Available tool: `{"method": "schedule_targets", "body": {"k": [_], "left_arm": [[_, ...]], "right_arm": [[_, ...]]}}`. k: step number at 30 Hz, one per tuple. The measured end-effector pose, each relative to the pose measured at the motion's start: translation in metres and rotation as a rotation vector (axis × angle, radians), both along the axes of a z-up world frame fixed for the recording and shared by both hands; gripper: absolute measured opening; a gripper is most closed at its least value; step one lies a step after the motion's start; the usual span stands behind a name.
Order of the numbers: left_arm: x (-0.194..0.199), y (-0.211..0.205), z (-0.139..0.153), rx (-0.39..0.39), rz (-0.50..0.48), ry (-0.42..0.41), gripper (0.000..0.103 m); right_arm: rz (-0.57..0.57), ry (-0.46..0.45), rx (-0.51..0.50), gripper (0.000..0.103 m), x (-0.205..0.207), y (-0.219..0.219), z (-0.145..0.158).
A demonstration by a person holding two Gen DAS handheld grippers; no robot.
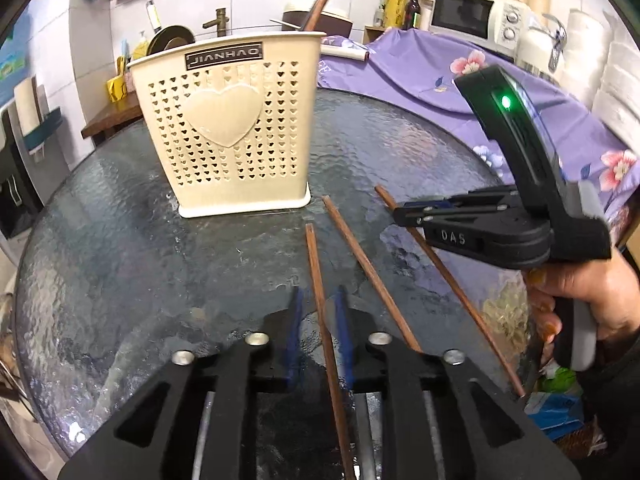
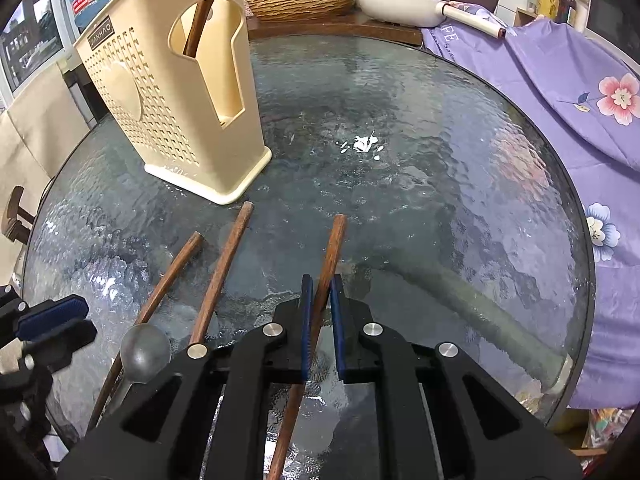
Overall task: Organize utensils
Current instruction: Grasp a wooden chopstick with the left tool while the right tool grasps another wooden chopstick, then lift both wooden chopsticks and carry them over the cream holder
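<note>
A microwave (image 1: pixel 472 20) stands behind purple floral cloth (image 1: pixel 420 72).

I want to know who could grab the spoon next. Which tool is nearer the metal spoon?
Left. The left tool sits just beside the metal spoon, while the right tool is farther over, shut on a chopstick.

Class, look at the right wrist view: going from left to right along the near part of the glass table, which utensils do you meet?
Metal spoon → leftmost chopstick → middle chopstick → right chopstick, clamped in the right gripper.
</note>
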State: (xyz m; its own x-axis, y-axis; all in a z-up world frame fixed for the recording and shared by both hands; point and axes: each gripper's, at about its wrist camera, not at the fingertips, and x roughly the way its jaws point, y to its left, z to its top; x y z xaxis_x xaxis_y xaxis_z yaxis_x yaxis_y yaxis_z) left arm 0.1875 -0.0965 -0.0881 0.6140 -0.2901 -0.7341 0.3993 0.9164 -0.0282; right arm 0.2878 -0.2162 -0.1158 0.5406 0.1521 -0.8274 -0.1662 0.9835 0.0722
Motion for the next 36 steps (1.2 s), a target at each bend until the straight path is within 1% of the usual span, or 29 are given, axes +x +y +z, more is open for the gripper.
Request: {"method": "schedule_targets", "body": {"k": [1,2,3,5,9,10,13,16,19,21,24,30,33,36], "left_arm": [[0.003,-0.002,-0.001,0.006,-0.002,0.004,0.032],[0.004,-0.003,-0.002,0.009,-0.003,0.009,0.039],[0.008,-0.005,-0.003,0.001,-0.009,0.018,0.042],[0.016,-0.009,-0.005,-0.015,-0.025,0.038,0.042],[0.041,-0.023,-0.017,0.045,-0.034,0.075,0.042],[0.045,-0.024,-0.019,0.048,-0.034,0.082,0.042],[0.060,-0.031,-0.026,0.076,-0.038,0.109,0.039],[0.069,-0.034,-0.026,0.097,-0.031,0.104,0.036],[0.080,-0.036,-0.024,0.101,-0.032,0.111,0.029],[0.084,-0.036,-0.024,0.110,-0.025,0.108,0.019],[0.087,-0.037,-0.023,0.113,-0.019,0.103,0.008],[0.084,-0.028,-0.025,0.085,0.016,0.086,0.007],[0.082,-0.016,-0.023,0.062,0.034,0.078,0.007],[0.077,-0.002,-0.013,0.020,0.060,0.059,0.007]], "right_arm": [[0.000,0.000,-0.001,0.010,0.000,0.000,0.000],[0.001,-0.001,-0.002,0.010,0.000,0.001,0.000],[0.002,-0.001,-0.004,0.010,-0.001,0.001,0.000],[0.003,-0.001,-0.003,0.010,-0.001,0.002,0.000],[0.006,0.002,-0.001,0.010,0.000,0.001,0.000],[0.006,0.003,0.000,0.010,0.000,0.000,0.000],[0.008,0.007,0.000,0.010,0.001,0.000,0.001],[0.009,0.007,-0.004,0.010,0.004,0.000,0.001],[0.009,0.007,-0.007,0.010,0.007,0.001,0.001],[0.006,0.007,-0.008,0.010,0.009,0.003,0.001],[0.000,0.004,0.000,0.010,0.010,0.004,0.001],[-0.016,-0.009,0.032,0.009,0.010,0.001,0.001],[-0.017,-0.038,0.061,0.009,0.006,-0.003,0.005],[-0.019,-0.072,0.086,0.008,0.002,-0.008,0.014]]}}
